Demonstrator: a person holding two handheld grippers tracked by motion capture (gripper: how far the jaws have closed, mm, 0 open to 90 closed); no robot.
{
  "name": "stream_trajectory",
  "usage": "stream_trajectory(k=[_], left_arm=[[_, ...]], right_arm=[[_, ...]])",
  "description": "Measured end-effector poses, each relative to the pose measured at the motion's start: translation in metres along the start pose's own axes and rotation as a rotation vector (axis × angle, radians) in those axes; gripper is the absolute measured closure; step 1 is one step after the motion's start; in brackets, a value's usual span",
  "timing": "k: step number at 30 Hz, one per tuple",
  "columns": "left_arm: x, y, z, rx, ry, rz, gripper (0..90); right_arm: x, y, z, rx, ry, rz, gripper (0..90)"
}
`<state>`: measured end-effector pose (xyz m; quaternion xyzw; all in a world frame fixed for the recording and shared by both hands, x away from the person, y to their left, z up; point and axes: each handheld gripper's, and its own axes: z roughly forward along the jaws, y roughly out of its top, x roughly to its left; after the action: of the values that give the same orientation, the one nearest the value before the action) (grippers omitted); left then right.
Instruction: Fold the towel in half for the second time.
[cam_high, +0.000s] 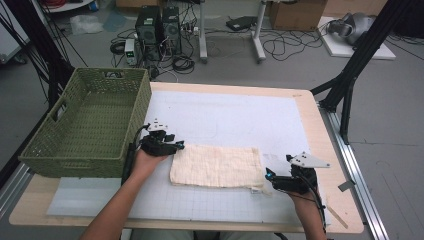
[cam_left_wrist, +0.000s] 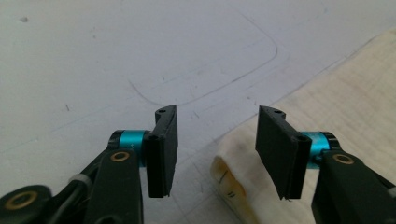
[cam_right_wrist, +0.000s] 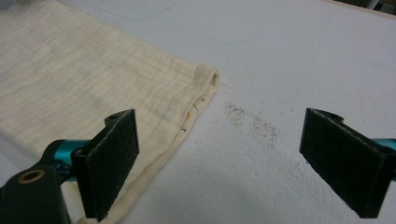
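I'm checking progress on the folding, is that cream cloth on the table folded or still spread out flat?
Folded. The cream cloth lies as a narrow rectangle on the white mat, and the right gripper view shows stacked layers along its edge.

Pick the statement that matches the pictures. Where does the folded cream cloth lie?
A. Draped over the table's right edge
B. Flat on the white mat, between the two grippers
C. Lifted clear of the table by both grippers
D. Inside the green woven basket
B: the cloth lies flat on the white mat, with the left gripper at one end and the right gripper at the other.
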<state>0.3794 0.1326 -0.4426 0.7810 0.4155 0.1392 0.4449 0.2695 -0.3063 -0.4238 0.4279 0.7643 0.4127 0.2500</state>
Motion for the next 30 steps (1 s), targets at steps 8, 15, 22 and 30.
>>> stream_trajectory(k=[8,15,22,30], left_arm=[[-0.001,-0.003,0.007,0.053,-0.001,0.048,56.9],[-0.007,-0.007,0.004,0.055,-0.024,0.109,69.3],[-0.010,-0.011,0.000,0.046,-0.036,0.133,84.5],[-0.003,-0.013,-0.008,-0.013,-0.076,0.042,85.0]], right_arm=[[-0.001,-0.001,0.001,0.003,0.001,0.004,11.2],[0.000,-0.001,0.002,0.014,0.005,0.009,11.2],[0.003,0.001,0.006,0.020,0.015,0.000,11.2],[0.007,0.019,0.026,0.029,0.051,-0.003,11.2]])
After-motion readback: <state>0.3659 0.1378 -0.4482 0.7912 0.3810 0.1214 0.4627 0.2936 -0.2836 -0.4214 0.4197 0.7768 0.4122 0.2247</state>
